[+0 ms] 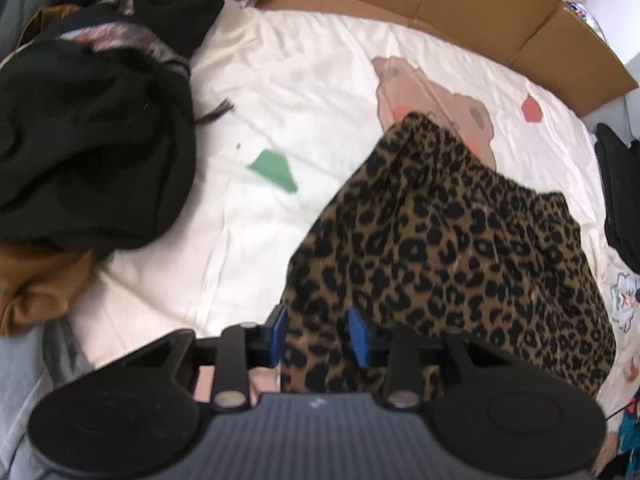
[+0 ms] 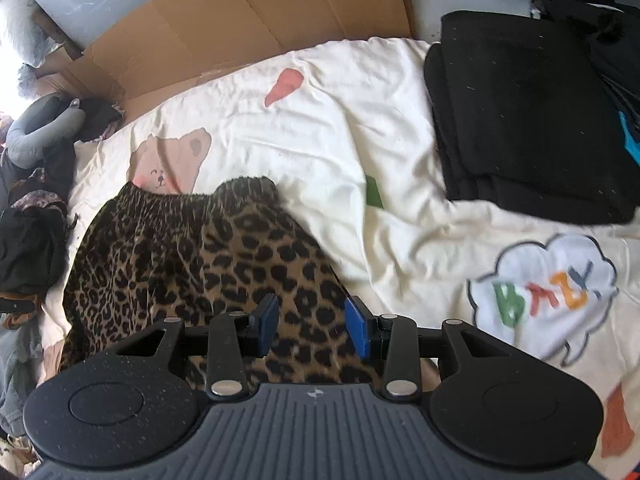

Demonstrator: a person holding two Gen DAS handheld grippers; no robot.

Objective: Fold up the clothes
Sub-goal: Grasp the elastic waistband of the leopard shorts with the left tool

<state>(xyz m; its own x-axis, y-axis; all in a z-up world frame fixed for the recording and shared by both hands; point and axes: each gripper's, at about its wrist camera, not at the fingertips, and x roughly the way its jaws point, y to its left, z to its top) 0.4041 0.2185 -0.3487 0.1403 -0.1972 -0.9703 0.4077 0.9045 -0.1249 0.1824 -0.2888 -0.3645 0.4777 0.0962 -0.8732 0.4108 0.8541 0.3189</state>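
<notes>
Lying bunched on the white printed bed cover (image 1: 304,92) is a leopard-print garment (image 1: 440,240), its gathered waistband (image 2: 172,200) pointing toward the flattened cardboard (image 2: 248,20) at the far edge. It is looking doubled over but lumpy, so the fold is probably only partway done and is needing smoothing or another fold.

The left tool (image 1: 316,334) is sitting over the near edge of the cloth with its blue pads apart and fabric between them, not visibly pinched. The right tool (image 2: 312,326) is likewise standing open above the print, gripping nothing.

A neat black folded stack (image 2: 532,120) is resting at the right of the bed, suggesting finished pieces. A loose heap of dark clothes (image 1: 92,140) and a brown item (image 1: 36,288) are waiting at the left, apparently unfolded.

No container is showing; the cardboard is lying flat and is holding nothing.
</notes>
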